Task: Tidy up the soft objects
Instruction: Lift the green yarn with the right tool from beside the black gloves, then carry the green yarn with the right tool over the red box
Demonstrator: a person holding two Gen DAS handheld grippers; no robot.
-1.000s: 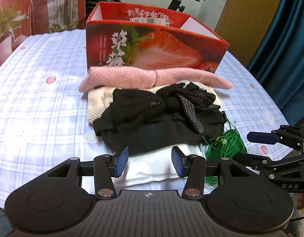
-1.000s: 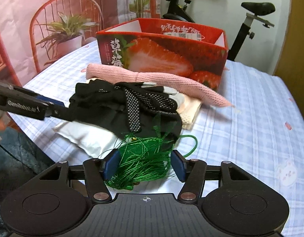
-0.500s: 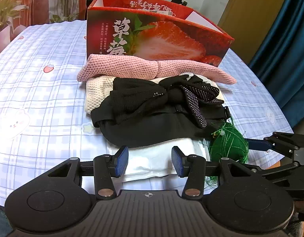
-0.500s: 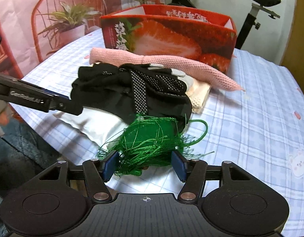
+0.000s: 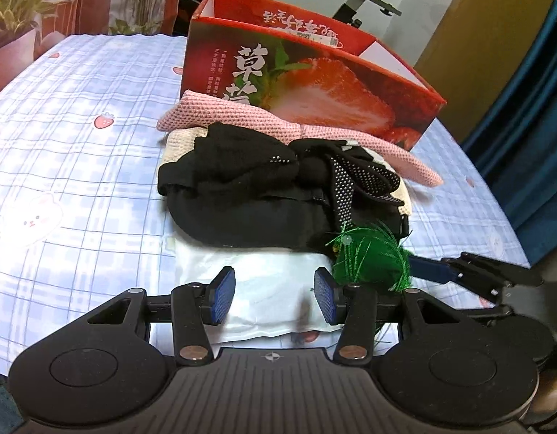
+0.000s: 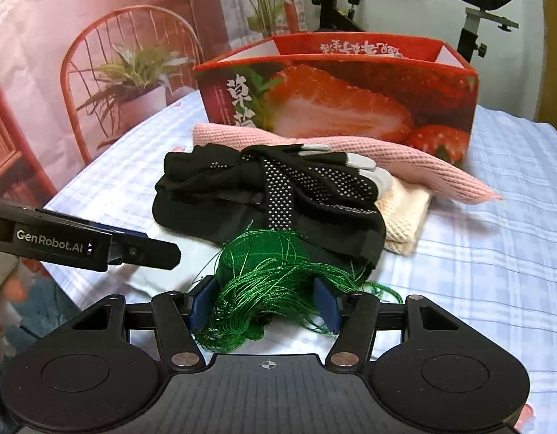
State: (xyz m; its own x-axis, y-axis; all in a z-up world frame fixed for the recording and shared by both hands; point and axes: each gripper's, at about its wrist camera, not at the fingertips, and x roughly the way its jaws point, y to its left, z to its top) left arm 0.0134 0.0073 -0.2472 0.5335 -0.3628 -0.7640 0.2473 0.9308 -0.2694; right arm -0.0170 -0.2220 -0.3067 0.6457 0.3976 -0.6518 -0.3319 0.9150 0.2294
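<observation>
Green thread bundle [image 6: 274,282] between right hand-held gripper [image 6: 267,302] pads (pinched), left hand-held gripper [image 5: 274,300] spread over white cloth [image 5: 264,282]

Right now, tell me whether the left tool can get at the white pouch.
Probably yes. The left tool is open with the white pouch's near edge between its fingers; the black clothes cover only its far part.

Black tongs [image 5: 274,296], blue pads [image 5: 222,294]

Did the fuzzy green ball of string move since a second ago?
Yes. In the left wrist view the tangled green string ball has shifted left from beside the black fabric pile, to its front corner, carried between the right tool's fingers.
</observation>
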